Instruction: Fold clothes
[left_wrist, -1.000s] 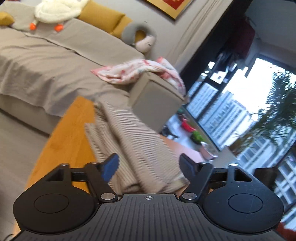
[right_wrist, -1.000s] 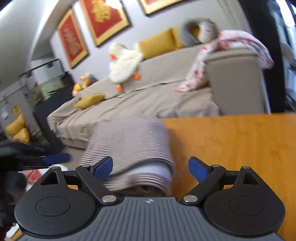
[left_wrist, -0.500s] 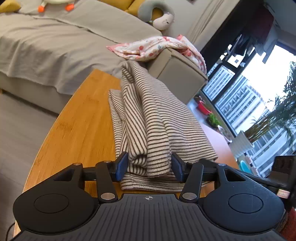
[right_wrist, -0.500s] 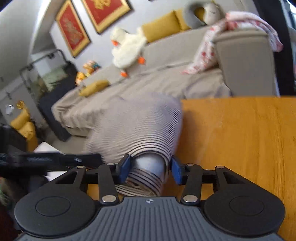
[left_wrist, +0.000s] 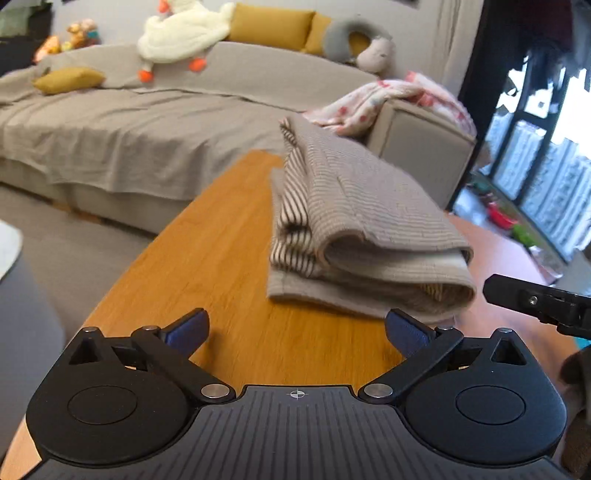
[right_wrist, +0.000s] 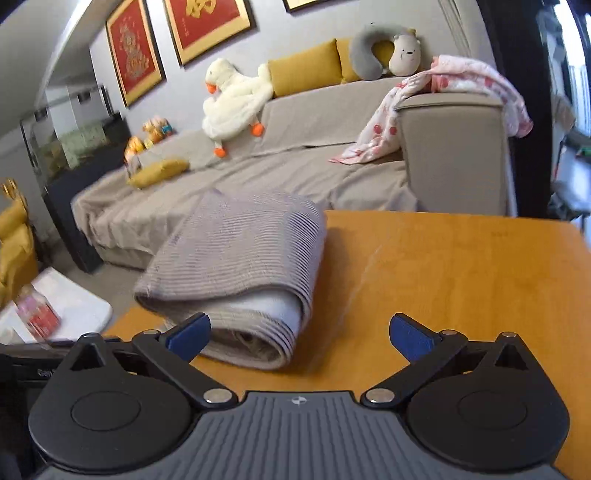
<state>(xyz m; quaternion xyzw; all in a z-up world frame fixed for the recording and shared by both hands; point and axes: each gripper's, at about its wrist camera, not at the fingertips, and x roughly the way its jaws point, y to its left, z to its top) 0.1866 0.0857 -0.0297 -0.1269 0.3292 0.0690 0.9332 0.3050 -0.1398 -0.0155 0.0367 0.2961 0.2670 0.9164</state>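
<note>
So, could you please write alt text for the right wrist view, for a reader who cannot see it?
A folded striped garment lies on a wooden table, just ahead of the open right gripper, whose blue-padded jaws have just been opening and hold nothing. Behind stands a grey sofa with a white plush duck, mustard cushions and a pink patterned blanket.

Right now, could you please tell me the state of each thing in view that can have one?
Striped garment: folded, lying on the wooden table, released.
Left gripper: open, empty, jaws just opened.
Right gripper: open, empty, jaws just opened.
Pink blanket: unfolded, draped over the sofa arm.
</note>
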